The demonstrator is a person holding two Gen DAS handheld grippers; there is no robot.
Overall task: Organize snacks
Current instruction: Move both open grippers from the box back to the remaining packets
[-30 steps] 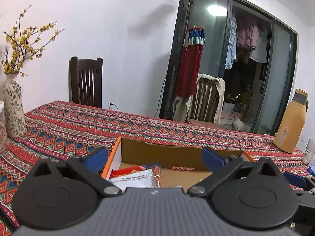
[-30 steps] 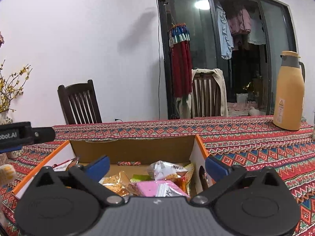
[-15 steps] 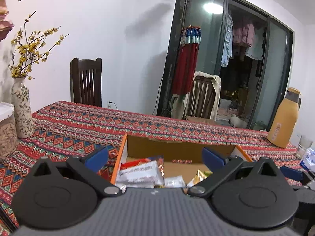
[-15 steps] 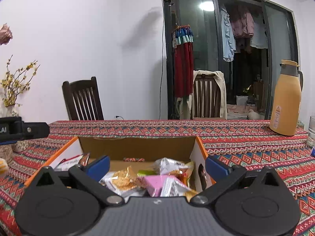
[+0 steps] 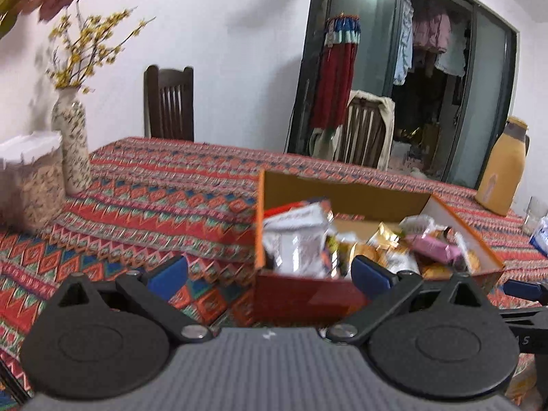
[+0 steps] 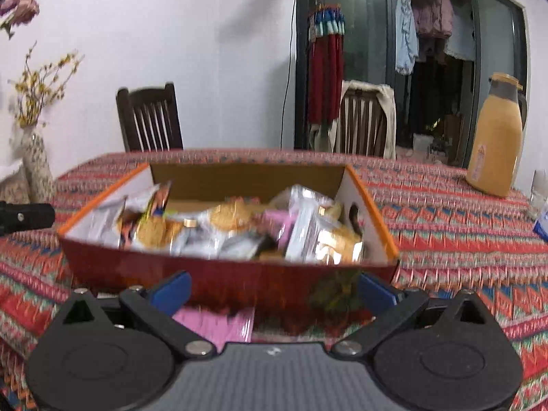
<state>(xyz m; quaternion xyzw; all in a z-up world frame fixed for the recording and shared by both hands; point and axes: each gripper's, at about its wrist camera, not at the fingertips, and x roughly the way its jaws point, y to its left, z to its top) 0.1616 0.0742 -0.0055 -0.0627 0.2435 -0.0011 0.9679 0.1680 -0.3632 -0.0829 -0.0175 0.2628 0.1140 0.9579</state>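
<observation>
Roughly mid-bench, the orange box (image 6: 226, 270) sits heaped with snack packets (image 6: 236, 229). A pink packet (image 6: 214, 323), blurred, lies against its near wall. Both the left tool (image 5: 269, 274) and the right tool (image 6: 272, 291) gape empty; bare cloth (image 5: 144, 205) spreads leftward.

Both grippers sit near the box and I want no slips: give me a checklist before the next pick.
1. Left gripper empty, jaws open: ok.
2. Right gripper empty, jaws open: ok.
3. Box upright on the table: ok.
4. Room left in the box: not ok, packets pile close to the rim.
5. Loose snacks to pick: ok, a pink packet lies on the table in front of the box, between the right jaws.
6. Sharp view of the pink packet: not ok, blurred.
</observation>
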